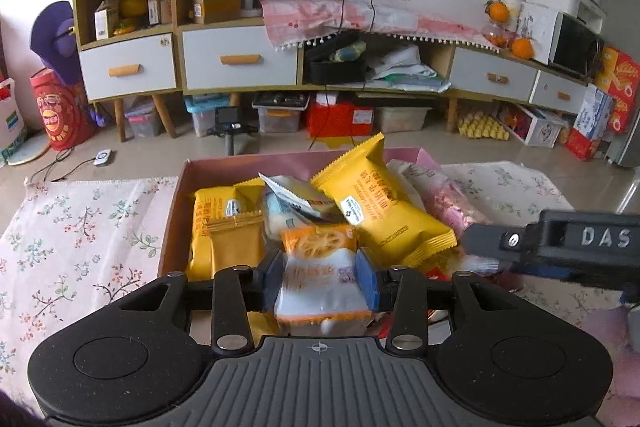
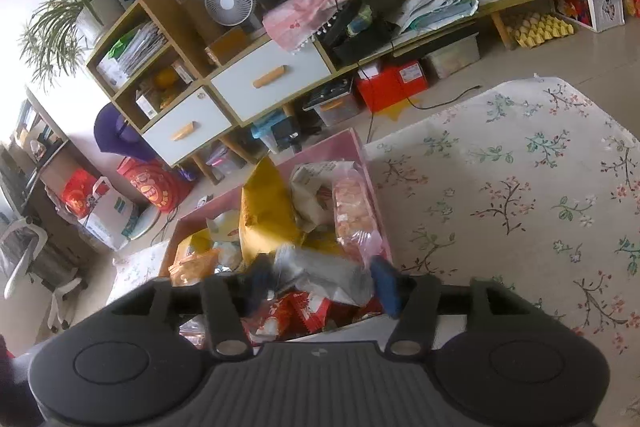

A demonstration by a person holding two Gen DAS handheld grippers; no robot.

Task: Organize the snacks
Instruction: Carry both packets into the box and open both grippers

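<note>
Now, lower centre, left gripper (image 1: 322, 277) pinches the orange-white packet (image 1: 320, 267); right gripper (image 2: 320, 285) is spread around the silver packet (image 2: 324, 273); lower both gently into the pink box (image 1: 176, 211).

"DAS" in raised letters on right gripper (image 1: 484, 241) body — snack packet print blurred, likely unreadable.

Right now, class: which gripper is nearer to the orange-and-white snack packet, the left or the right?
Left. The left gripper has the orange-and-white snack packet between its blue pads, over the pink box. The right gripper is off to its right, straddling a grey packet.
</note>
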